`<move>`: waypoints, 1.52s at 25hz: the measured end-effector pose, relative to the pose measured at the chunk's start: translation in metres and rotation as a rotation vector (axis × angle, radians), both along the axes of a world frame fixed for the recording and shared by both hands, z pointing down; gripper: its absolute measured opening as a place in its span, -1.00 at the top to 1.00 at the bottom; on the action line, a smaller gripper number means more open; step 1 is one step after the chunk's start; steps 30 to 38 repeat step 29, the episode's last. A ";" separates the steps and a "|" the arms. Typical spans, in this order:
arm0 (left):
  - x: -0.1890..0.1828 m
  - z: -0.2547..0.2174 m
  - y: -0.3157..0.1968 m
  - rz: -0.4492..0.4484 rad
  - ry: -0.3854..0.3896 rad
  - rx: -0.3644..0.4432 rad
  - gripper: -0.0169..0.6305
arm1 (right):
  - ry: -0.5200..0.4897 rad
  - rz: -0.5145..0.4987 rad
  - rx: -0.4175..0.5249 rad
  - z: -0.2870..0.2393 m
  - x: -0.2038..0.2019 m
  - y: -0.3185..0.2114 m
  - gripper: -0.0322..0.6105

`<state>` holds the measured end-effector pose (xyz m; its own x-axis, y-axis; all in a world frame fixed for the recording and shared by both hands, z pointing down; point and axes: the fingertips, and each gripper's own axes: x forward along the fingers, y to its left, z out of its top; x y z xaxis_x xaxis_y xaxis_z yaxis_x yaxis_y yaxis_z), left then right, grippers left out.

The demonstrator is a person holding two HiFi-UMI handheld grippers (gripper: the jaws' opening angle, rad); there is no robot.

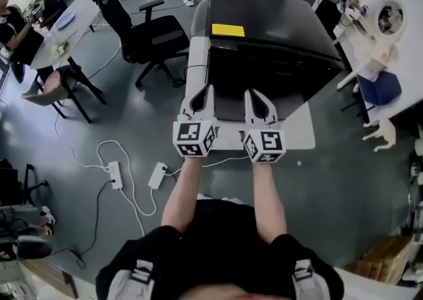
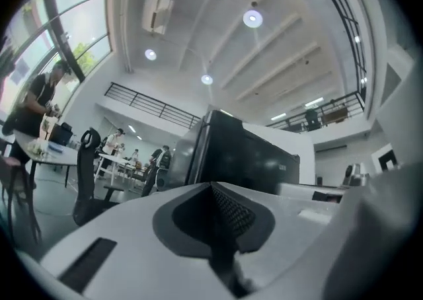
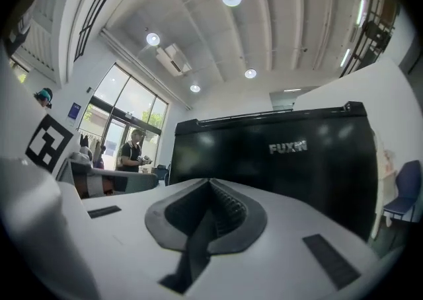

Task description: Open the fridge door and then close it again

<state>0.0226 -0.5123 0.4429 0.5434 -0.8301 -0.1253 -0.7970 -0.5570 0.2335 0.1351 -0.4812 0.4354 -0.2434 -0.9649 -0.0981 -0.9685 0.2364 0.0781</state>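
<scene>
I am holding the left gripper (image 2: 215, 186) with its jaws pressed fully together and nothing between them, and the right gripper (image 3: 211, 183) is sitting the same way, pinched closed and empty. Both are pointing roughly level at the black fridge (image 1: 271, 41), side by side and just in front of it, and neither is touching it as far as I am seeing. The left one is aiming near the fridge's left front edge, where a pale grey side panel (image 1: 197, 61) is running down, while the right one is facing the dark fridge door (image 3: 284, 160) square on, below its maker's lettering. That door is looking flush with the cabinet in both gripper views, with no gap showing, so I am judging it as shut right now. The fridge is standing on a low white platform (image 1: 301, 130) with a yellow sticker (image 1: 228, 30) on its top, and an office chair (image 1: 142, 28) is standing off to its left. With the door closed and no grip on any edge, I am reading this as either the start or the very end of the job; the pictures are not telling me which.
</scene>
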 end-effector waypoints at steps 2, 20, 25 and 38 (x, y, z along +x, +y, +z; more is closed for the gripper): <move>0.012 -0.001 0.005 0.000 -0.070 0.017 0.95 | -0.001 0.020 -0.029 0.009 0.019 0.006 0.91; 0.052 0.004 0.021 0.004 -0.158 0.018 0.95 | -0.019 0.008 -0.076 0.012 0.059 0.011 0.91; 0.049 0.009 0.020 -0.017 -0.176 0.012 0.95 | -0.021 -0.005 -0.080 0.012 0.055 0.009 0.91; 0.050 0.014 0.022 -0.019 -0.186 0.003 0.95 | -0.020 0.000 -0.075 0.014 0.058 0.009 0.91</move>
